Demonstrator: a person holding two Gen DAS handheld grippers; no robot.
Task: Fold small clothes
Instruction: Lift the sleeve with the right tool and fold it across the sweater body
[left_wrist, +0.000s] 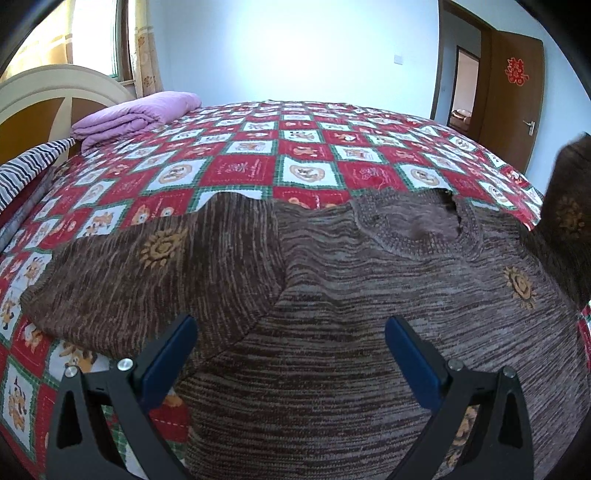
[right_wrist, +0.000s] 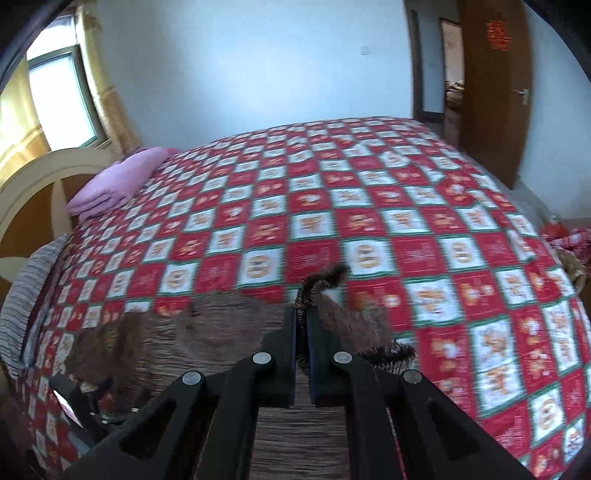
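Nearest in the right wrist view, the right gripper (right_wrist: 302, 325) is clamped tight on a thin pinch of the brown sweater (left_wrist: 332, 314), a ribbed edge with a tan fleck that sticks out past the fingertips (cuff or hem, cannot tell which; frame is motion-blurred). The held piece is lifted clear of the bed, and the rest of the garment trails down and to the left of the jaws. The relation that matters: the body of the sweater lies left of the right gripper, so any fold would carry the held part leftward across it. The right hand is the one engaged. In the left wrist view, the left gripper (left_wrist: 291, 343) stands wide apart, blue pads (left_wrist: 170, 358) either side of the knit, hovering over the lower body and gripping nothing. The sweater lies flat, its long axis running near to far, collar (left_wrist: 417, 225) at the far end. One sleeve (left_wrist: 122, 280) is spread out to the left; the raised part shows dark at the right edge. Fabric is a chunky knit, brown-grey horizontal streaks, tan sun-like motifs, ribbed neckband; likely soft and heavy. Beneath it, the bedspread (left_wrist: 258, 155), red and white checks with cartoon prints, fairly smooth. Farther left, a folded lilac quilt (left_wrist: 140, 114) by the headboard (left_wrist: 51, 92). Far right, a brown door (left_wrist: 513, 99) stands open.
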